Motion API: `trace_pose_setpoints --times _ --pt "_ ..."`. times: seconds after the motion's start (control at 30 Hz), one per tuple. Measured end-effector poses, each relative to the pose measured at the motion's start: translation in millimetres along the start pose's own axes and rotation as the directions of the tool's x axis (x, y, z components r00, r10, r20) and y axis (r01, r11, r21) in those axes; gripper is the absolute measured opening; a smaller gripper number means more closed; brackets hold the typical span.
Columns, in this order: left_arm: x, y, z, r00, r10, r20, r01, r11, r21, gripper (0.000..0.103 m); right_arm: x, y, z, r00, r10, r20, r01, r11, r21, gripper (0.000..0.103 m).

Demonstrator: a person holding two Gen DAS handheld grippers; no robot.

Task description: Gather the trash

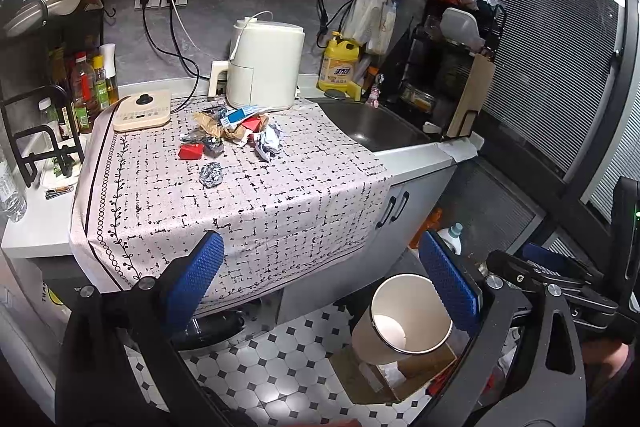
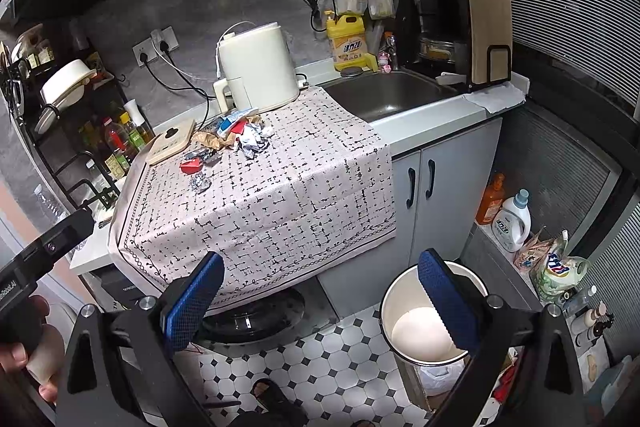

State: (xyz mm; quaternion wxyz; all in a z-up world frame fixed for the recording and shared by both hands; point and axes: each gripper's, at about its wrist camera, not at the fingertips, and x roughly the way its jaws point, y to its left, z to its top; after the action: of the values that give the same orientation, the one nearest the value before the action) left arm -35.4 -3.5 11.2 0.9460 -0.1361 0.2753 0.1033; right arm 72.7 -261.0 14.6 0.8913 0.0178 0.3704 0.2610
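Both grippers (image 1: 322, 277) (image 2: 322, 293) hang spread wide and empty — paper cup (image 2: 430, 323) falling binward, trash pile (image 1: 236, 131) waiting near the tablecloth's (image 1: 248, 211) back edge.

We are looking at home kitchen: sink (image 2: 384, 99) sitting upper right, oil bottles (image 1: 90, 89) standing left, washing machine (image 2: 256, 311) showing below counter.

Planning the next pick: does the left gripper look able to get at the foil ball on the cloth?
Probably yes. The left gripper is open and empty, and the foil ball lies alone on the tablecloth, nearer the front edge than the rest of the trash pile, with nothing between them.
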Motion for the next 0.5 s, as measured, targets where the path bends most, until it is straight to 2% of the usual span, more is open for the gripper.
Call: trace_pose_setpoints --times 0.5 --pt "-8.2 -12.4 -2.2 1.0 0.01 0.012 -0.01 1.0 0.001 0.097 -6.3 -6.0 -1.5 1.0 0.002 0.014 -0.002 1.0 -0.002 0.095"
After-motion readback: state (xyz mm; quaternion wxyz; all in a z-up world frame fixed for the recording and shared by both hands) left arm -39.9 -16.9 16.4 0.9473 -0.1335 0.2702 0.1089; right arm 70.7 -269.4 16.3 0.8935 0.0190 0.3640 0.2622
